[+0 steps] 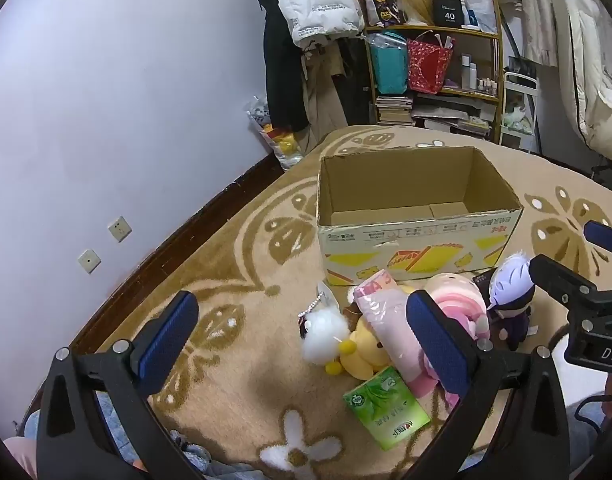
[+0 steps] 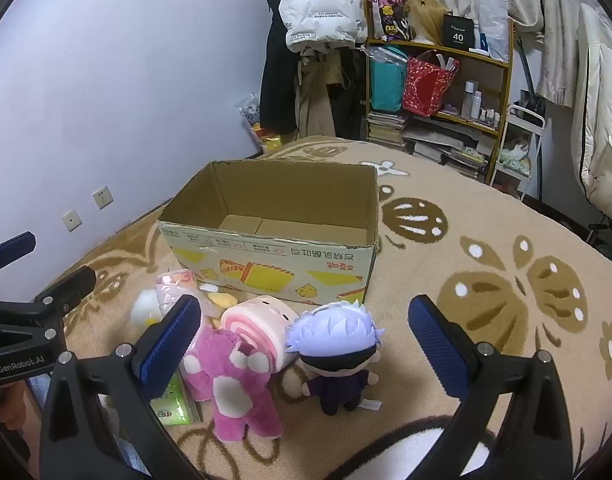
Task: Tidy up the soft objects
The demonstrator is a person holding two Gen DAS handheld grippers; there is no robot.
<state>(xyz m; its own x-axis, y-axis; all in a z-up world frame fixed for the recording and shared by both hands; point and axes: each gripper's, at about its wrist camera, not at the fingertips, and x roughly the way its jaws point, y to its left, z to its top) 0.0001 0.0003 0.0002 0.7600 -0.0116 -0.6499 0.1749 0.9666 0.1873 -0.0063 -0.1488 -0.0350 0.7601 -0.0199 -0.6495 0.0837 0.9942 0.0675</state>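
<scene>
An open, empty cardboard box [image 1: 417,236] [image 2: 282,272] stands on the carpet. In front of it lies a heap of soft things: a white fluffy toy [image 1: 323,334] [image 2: 146,308], a yellow plush [image 1: 355,354], a pink wrapped pack [image 1: 385,316], a pink roll plush [image 1: 459,298] [image 2: 258,330], a magenta bear [image 2: 234,384], a lilac-haired doll [image 1: 509,300] [image 2: 337,356] and a green tissue pack [image 1: 385,406] [image 2: 172,406]. My left gripper [image 1: 302,340] is open above the heap's left side. My right gripper [image 2: 304,344] is open, with the doll between its fingers' line.
A patterned beige carpet [image 2: 485,264] covers the floor. A lilac wall [image 1: 126,120] with sockets runs along the left. A shelf [image 2: 437,92] with bags, books and bottles and hanging coats [image 2: 306,60] stand at the back.
</scene>
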